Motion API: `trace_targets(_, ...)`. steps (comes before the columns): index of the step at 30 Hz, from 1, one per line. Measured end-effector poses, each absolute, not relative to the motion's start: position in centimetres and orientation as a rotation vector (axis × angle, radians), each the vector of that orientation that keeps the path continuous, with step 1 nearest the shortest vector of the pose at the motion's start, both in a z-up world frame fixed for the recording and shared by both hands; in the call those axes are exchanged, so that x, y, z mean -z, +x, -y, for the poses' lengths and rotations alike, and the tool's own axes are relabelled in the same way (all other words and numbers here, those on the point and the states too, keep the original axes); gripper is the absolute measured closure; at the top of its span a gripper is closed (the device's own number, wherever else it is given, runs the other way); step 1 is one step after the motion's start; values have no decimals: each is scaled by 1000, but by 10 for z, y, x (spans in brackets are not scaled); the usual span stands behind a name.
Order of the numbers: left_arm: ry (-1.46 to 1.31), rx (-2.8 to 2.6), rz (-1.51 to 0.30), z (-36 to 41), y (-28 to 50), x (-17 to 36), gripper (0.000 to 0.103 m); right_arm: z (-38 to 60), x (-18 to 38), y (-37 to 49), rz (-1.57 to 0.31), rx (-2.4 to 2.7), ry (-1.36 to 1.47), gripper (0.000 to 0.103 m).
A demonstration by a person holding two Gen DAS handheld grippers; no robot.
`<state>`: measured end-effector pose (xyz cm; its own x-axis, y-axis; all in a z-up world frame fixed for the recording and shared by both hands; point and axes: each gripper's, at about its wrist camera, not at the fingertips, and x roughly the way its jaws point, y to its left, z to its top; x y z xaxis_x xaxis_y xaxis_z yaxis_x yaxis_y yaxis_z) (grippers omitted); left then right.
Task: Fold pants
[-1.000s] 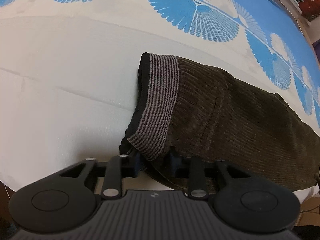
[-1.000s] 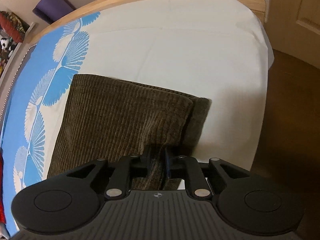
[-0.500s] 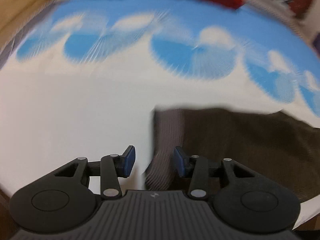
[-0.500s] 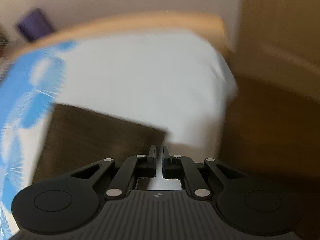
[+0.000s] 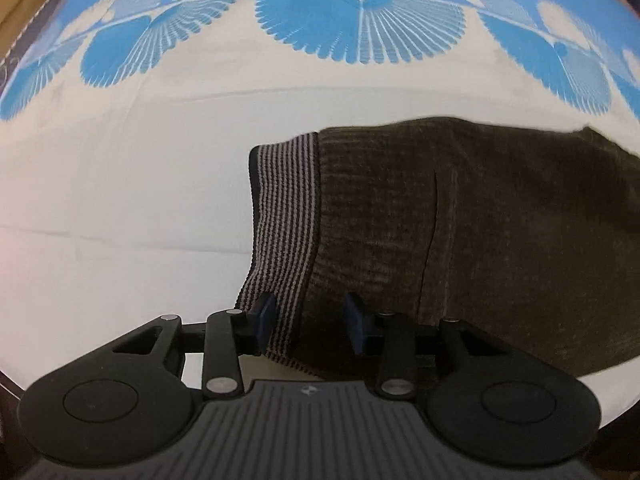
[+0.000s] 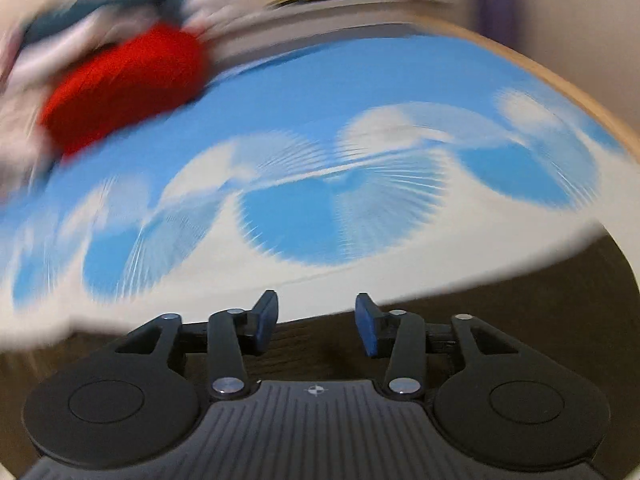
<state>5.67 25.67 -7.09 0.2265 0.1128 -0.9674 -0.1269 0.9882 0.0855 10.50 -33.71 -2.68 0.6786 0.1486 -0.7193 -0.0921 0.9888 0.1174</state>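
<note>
Two tools: we see both, one per wrist view, each with blue pads on black fingers.
Left tool (image 5: 310, 324): jaws parted and just closing a little after releasing; we see the pads standing clear of the cloth, with the near corner of the waistband lying in the gap below them, unpinched.
Left tool's aim: steeply downward at the near edge of the pants.
Right tool (image 6: 316, 322): jaws apart and just now opening; nothing sits between the pads, only dark cloth showing beyond the gap.
Right view quality: heavily smeared (we can make out colours and broad shapes, little more).
Pants (image 5: 480, 240): dark brown corduroy, folded into a compact block, lying flat on the bed toward the right of the left wrist view.
Waistband (image 5: 282, 220): striped grey and black ribbing at the left end of the folded block, running from the far edge down to the left tool.
Seam: a vertical line crosses the corduroy to the right of the waistband.
Pants in the right view (image 6: 520, 320): a dark brown band along the lower part of the frame, just beyond the tool.
Bed cover (image 5: 120, 200): white where the pants lie, with blue fan-shaped prints (image 5: 360, 24) farther off.
Bed frame (image 6: 580, 92): a wooden rim curving round the far right edge.
Red item (image 6: 124, 84): a blurred red mass on the far left of the bed; we cannot tell what it is.
</note>
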Motion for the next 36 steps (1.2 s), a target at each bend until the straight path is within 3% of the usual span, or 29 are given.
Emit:
trace_targets(2, -8, -163, -1339, -257, 58, 73, 60, 320, 38, 119, -835, -145, 17, 45)
trace_targets(7, -5, -151, -1344, -260, 58, 72, 59, 302, 64, 140, -908, -262, -87, 45)
trace_targets(10, -21, -162, -1295, -258, 62, 64, 60, 293, 79, 135, -886, -293, -237, 55)
trace_targets(12, 5, -144, -1175, -240, 63, 43, 60, 296, 78, 137, -871, -249, -232, 67)
trace_targets(17, 117, 141, -998, -143, 86, 11, 60, 298, 67, 134, -863, -202, -205, 69)
trace_targets(18, 126, 212, -985, -121, 93, 13, 68, 299, 62, 131, -839, -180, -213, 70)
trace_targets(19, 139, 292, -983, -96, 101, 19, 94, 302, 54, 129, -813, -152, -203, 70)
trace_targets(20, 159, 361, -994, -76, 107, 28, 102, 309, 44, 127, -788, -127, -161, 70)
trace_targets(24, 288, 404, -1012, -25, 142, 86, 103, 351, 2, 107, -671, -17, 94, 69)
trace_targets(26, 196, 348, -1042, -37, 166, 109, 100, 373, -15, 90, -636, 18, 196, 67)
trace_targets(28, 42, 298, -1076, -49, 179, 104, 101, 390, -28, 72, -617, 43, 236, 66)
trace_targets(31, 74, 336, -989, -32, 172, 78, 100, 418, -42, 37, -598, 86, 279, 59)
trace_targets(34, 151, 330, -1103, -31, 176, 112, 101, 448, -41, 2, -606, 145, 347, 55)
trace_targets(36, 94, 282, -1106, -30, 175, 105, 101, 465, -34, -18, -626, 191, 402, 55)
